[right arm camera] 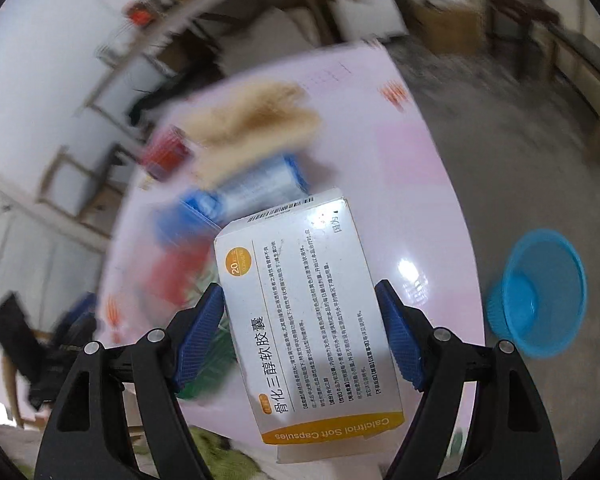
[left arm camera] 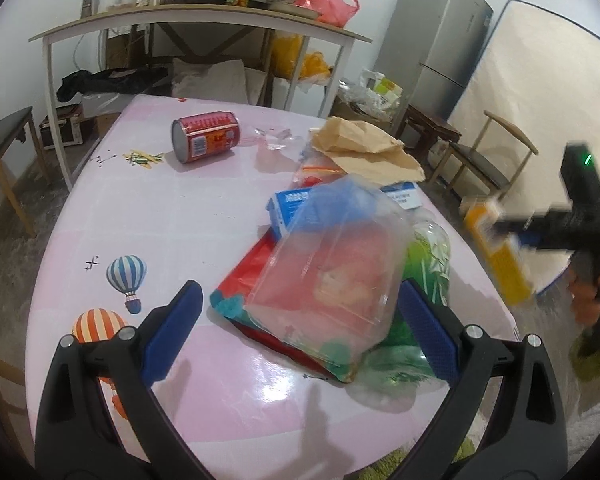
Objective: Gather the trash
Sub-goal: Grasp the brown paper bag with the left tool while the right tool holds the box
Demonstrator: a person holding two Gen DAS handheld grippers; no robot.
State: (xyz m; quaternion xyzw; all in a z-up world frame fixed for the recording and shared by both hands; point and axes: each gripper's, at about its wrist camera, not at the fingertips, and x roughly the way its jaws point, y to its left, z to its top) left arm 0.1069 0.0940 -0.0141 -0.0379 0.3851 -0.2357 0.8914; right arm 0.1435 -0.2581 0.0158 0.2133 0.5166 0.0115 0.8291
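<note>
On pink table (left arm camera: 188, 216), one can (left arm camera: 205, 136), one paper bag (left arm camera: 364, 146), two blue-padded hand-held grippers.

The bench (left arm camera: 160, 216) is pale pink, printed with striped hot-air balloons, one blue and white (left arm camera: 127, 276), one orange and white (left arm camera: 98, 326). A red can (left arm camera: 205, 136) with a white label patch lies on it. The medicine box (right arm camera: 308, 312) is white with black text and an orange band. The basket (right arm camera: 538, 292) is bright blue. Hand-held gripper pads (left arm camera: 430, 328) are dark blue on black arms.
</note>
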